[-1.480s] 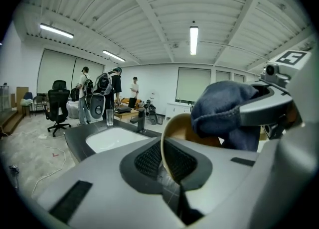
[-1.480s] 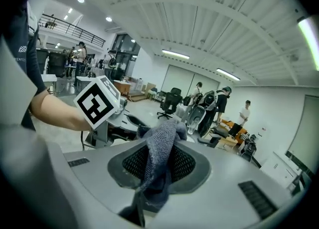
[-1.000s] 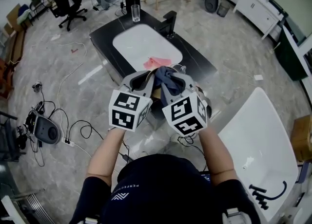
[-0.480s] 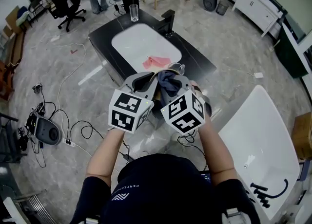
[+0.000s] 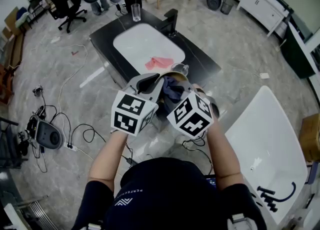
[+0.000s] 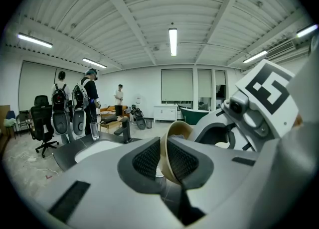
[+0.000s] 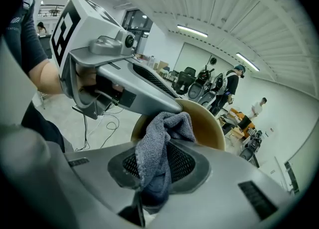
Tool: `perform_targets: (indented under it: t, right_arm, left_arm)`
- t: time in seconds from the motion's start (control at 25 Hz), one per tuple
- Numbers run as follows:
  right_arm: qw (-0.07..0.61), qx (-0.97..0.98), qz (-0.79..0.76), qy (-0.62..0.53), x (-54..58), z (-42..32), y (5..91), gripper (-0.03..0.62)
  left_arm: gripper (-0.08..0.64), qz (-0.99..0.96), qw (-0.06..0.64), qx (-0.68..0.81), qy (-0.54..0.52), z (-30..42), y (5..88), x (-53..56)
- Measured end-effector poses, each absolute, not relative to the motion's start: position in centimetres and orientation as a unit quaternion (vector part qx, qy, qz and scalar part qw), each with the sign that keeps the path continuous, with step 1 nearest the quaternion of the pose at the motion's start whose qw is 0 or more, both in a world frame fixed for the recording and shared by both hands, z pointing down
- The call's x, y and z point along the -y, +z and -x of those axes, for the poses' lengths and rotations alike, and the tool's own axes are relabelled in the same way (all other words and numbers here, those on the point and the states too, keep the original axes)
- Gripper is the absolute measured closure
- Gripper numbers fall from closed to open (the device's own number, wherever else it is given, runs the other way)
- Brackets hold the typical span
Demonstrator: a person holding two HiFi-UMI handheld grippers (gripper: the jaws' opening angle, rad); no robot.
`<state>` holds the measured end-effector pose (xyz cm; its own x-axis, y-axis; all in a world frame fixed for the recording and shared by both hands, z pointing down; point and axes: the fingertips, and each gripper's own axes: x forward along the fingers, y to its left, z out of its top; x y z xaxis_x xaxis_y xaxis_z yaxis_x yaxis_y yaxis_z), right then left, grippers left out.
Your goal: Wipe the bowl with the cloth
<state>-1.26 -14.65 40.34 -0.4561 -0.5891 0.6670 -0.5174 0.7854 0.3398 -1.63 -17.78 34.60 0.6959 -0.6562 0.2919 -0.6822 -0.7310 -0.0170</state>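
A tan bowl [image 6: 177,129] is held up in front of me, well short of the black counter. My left gripper [image 5: 153,80] has its pads on either side of the bowl's rim [image 6: 163,154]; they still touch it while the jaws are opening. My right gripper [image 5: 179,88] is shut on a grey-blue cloth [image 7: 158,154]. The cloth's free end is pushed into the bowl's hollow [image 7: 208,123]. In the head view only the cloth [image 5: 171,87] shows between the two marker cubes; the bowl is mostly hidden there.
Beyond the grippers stands a black counter [image 5: 107,36] with a white sink basin [image 5: 142,44], a black faucet [image 5: 172,21], a tall glass [image 5: 136,11] and a pink rag [image 5: 158,63]. A white bathtub [image 5: 262,149] lies at the right. Cables [image 5: 75,134] trail over the floor at the left.
The right gripper has turned a little with the cloth inside the bowl. Both grippers stay close together and the left one keeps its place on the rim.
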Motion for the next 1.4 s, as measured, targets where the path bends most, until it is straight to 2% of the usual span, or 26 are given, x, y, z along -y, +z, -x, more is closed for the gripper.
perform_targets:
  t: [1.04, 1.4]
  right_arm:
    - [0.361, 0.915, -0.18, -0.03, 10.5, 2.0, 39.3, 0.5]
    - [0.298, 0.934, -0.197, -0.002, 10.8, 1.3, 37.4, 0.5]
  left_arm:
    - [0.543, -0.913, 0.026, 0.364, 0.182, 3.1, 37.0, 19.1]
    - [0.543, -0.91, 0.033, 0.377, 0.166, 4.8, 37.7, 19.4]
